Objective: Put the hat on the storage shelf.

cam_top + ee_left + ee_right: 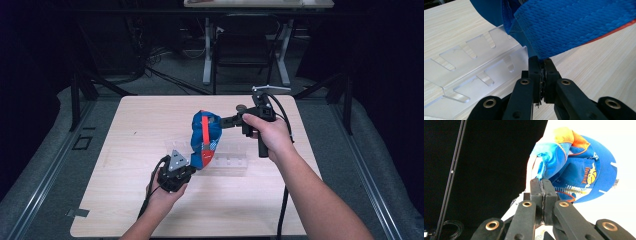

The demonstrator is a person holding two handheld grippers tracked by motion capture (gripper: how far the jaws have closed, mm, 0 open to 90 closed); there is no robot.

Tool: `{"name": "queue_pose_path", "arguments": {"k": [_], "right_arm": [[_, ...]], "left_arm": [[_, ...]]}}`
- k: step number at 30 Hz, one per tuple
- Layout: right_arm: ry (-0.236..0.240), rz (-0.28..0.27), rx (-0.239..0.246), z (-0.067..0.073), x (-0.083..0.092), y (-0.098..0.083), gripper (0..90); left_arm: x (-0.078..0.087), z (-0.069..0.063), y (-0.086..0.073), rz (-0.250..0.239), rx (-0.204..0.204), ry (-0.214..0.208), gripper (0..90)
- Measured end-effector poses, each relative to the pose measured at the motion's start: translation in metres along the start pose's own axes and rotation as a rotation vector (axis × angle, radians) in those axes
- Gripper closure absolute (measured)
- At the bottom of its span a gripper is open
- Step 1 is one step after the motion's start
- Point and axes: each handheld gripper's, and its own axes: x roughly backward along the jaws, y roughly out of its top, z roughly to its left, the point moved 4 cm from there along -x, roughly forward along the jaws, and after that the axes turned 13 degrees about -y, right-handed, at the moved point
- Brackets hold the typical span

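A blue cloth garment (pixel 205 137) with a red stripe and orange trim hangs stretched between my two grippers above the wooden table (pixel 135 130). My left gripper (pixel 192 162) comes from the near side and is shut on the garment's lower edge; in the left gripper view its jaws (pixel 541 60) pinch the blue woven fabric (pixel 574 25). My right gripper (pixel 221 121) reaches in from the right and is shut on the upper edge; the right gripper view has its jaws (pixel 541 181) closed on the light blue hem of the garment (pixel 579 172).
A clear plastic rack (pixel 230 162) with slotted sides lies on the table under and to the right of the garment, seen close in the left gripper view (pixel 474 65). Beyond the table stand a dark chair (pixel 242 47) and white desk legs (pixel 206 50).
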Motion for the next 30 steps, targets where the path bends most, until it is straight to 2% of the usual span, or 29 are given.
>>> {"name": "queue_pose_path", "arguments": {"k": [9,12,18,21,24,30], "right_arm": [[-0.011,0.001,-0.003,-0.002,0.001,0.0,89.4],[-0.019,-0.004,-0.001,-0.003,0.001,0.001,87.7],[-0.069,-0.015,0.006,-0.009,0.005,0.001,81.9],[-0.083,-0.028,-0.003,-0.013,0.009,0.002,80.8],[-0.096,-0.047,-0.014,-0.017,0.015,0.003,80.4],[-0.119,-0.051,-0.01,-0.024,0.02,0.001,80.4]], "left_arm": [[0.001,0.0,0.0,-0.007,0.002,0.009,87.0],[0.004,0.001,0.001,-0.015,0.005,0.009,82.3],[0.009,0.003,-0.001,-0.029,0.011,0.013,76.9],[0.012,0.003,-0.003,-0.037,0.027,-0.003,71.5],[0.016,0.004,-0.006,-0.042,0.028,0.002,68.3],[0.027,0.009,-0.01,-0.056,0.041,0.006,64.4]]}}
